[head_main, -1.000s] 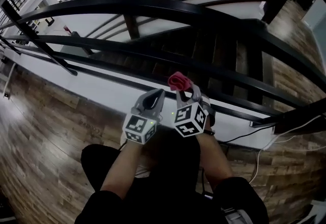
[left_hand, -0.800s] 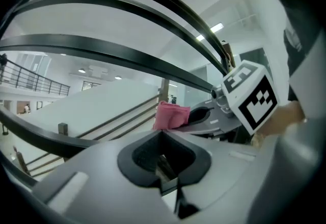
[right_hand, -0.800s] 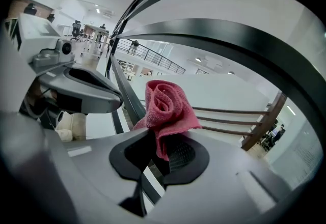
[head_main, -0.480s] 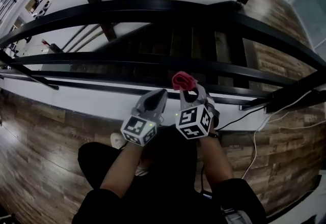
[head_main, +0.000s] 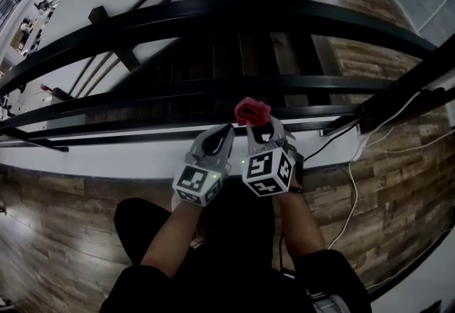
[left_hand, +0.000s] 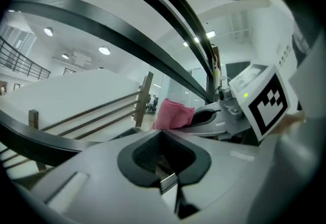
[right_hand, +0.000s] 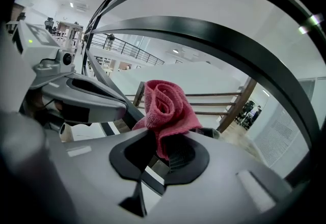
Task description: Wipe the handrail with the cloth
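So the right tool point(head_main: 260, 131) is pinching the red cloth point(head_main: 251, 111), which sits bunched up like a little rose right at its tip, just about dead centre of the head view. The right gripper view shows it best: the wad pokes up out of the closed jaws, with the dark handrail point(right_hand: 214, 34) arcing across the upper part of the frame, clearly apart from it. The left tool point(head_main: 219, 135) sits just beside the right one, jaws pressed together on nothing, so it looks like it's just along for the ride. Both hang low in the middle of the head view, with the big black top rail up above them. As far as I can tell the cloth isn't touching any rail, so I'd say the wiping hasn't started. What's left is pretty much everything: bring the cloth up onto the rail, then run it along.
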Available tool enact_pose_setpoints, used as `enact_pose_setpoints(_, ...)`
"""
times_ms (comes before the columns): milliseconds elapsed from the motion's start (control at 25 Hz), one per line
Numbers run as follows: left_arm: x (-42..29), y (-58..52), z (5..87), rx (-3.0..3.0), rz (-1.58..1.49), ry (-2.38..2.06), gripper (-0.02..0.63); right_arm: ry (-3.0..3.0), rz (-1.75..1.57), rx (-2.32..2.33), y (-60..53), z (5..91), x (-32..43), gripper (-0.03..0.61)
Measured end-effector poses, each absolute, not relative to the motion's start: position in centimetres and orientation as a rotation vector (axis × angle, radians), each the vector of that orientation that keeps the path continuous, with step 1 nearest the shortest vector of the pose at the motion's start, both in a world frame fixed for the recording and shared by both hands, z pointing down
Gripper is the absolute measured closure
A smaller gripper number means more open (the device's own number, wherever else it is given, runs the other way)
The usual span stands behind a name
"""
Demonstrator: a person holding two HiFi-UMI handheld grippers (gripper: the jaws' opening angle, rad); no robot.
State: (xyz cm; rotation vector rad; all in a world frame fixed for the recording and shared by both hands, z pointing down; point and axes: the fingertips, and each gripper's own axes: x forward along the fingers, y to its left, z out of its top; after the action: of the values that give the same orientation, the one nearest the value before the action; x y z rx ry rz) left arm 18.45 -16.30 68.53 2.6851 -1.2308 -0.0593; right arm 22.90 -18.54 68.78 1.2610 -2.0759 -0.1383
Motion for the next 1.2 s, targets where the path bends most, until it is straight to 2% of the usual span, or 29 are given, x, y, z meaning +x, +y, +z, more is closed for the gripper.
enact_pose_setpoints(800,31.9,-15.5,69.5,2.769,-0.097,-0.749,0.614,-1.882,-0.127,1.593,-18.9,68.7,35.3,0.531)
enact_pose_setpoints(1200,35.7,-16.6,70.4,2.810,-0.052,-0.672,0.614,-1.826,-0.061,1.711,-19.7,68.8,40.1,0.531)
